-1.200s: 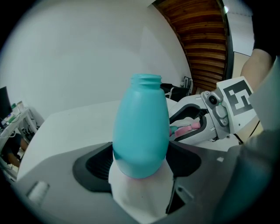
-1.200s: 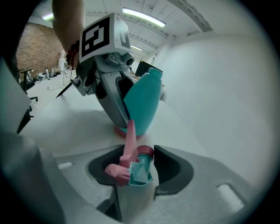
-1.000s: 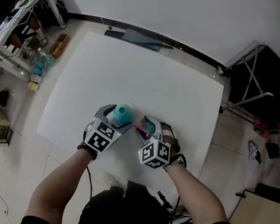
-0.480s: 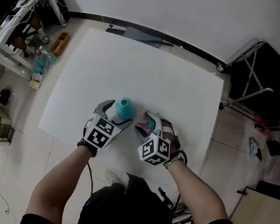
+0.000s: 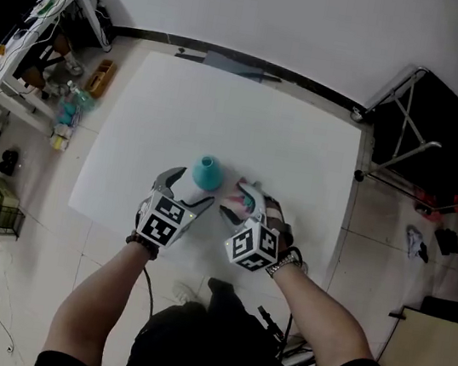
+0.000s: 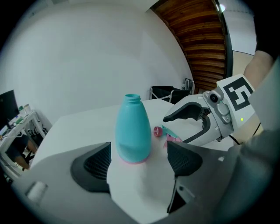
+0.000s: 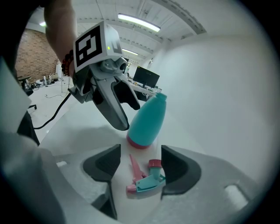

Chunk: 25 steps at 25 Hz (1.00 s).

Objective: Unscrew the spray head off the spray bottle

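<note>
Right tool (image 7: 140,158) just opening, spray head (image 7: 146,181) flat between, bottle (image 7: 148,122) upright

Spray head (image 5: 244,203): in the head view mostly under my right claw (image 5: 239,198), whose jaws have just been opening with it lying loose between them; only a pink and teal scrap shows; in the left gripper view its trigger end sits behind a pad of my left claw (image 6: 139,158), whose jaws, apart, have just closed slightly, the bottle (image 6: 132,130) standing untouched at their mouth; bottle, right gripper view: left flank behind a left claw jaw; forearms (image 5: 99,295): cut off by the head view's lower edge; shelf (image 5: 53,29): cut by the left edge, its clutter too small to name; floor oddments (image 5: 445,243): too small to tell.
</note>
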{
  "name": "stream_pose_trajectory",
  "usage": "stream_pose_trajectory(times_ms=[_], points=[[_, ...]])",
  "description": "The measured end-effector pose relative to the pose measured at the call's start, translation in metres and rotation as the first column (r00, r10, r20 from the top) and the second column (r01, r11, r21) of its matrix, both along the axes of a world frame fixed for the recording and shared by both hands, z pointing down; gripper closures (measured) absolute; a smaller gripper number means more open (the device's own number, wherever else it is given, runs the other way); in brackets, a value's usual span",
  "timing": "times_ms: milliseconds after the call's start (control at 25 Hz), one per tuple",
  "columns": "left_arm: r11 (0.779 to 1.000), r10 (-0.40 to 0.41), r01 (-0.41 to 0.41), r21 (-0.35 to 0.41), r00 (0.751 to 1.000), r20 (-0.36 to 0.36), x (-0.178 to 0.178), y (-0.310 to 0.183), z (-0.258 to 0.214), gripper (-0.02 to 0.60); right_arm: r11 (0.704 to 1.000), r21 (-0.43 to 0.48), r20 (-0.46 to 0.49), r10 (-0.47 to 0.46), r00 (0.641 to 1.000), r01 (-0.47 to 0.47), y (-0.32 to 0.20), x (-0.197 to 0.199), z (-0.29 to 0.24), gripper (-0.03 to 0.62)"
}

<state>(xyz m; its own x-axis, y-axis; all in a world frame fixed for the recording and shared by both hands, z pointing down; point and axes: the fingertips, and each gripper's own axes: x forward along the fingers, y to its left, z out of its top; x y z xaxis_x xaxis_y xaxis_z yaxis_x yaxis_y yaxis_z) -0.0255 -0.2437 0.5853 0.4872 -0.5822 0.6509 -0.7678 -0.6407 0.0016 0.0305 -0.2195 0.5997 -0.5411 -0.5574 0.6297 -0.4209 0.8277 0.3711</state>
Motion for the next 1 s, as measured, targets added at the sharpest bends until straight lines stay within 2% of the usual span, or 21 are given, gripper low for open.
stream_pose_trajectory(times_ms=[160, 320, 520, 1000], points=[[1.000, -0.001, 0.001, 0.020, 1.000, -0.010, -0.001, 0.010, -0.009, 0.193, 1.000, 0.010, 0.031, 0.024, 0.999, -0.024, 0.006, -0.003, -0.012, 0.321], [0.999, 0.002, -0.001, 0.051, 1.000, -0.016, -0.004, 0.021, -0.019, 0.285, 0.998, 0.025, 0.063, 0.056, 0.996, -0.058, 0.013, -0.008, -0.026, 0.335], [0.996, 0.015, -0.012, 0.084, 0.999, -0.034, 0.000, 0.034, -0.034, 0.388, 0.995, 0.043, 0.086, 0.091, 0.992, -0.095, 0.025, -0.005, -0.041, 0.426], [0.988, 0.058, -0.049, 0.146, 0.997, -0.057, 0.005, 0.065, -0.063, 0.499, 0.979, 0.077, 0.166, 0.173, 0.971, -0.188, 0.051, -0.006, -0.083, 0.564]])
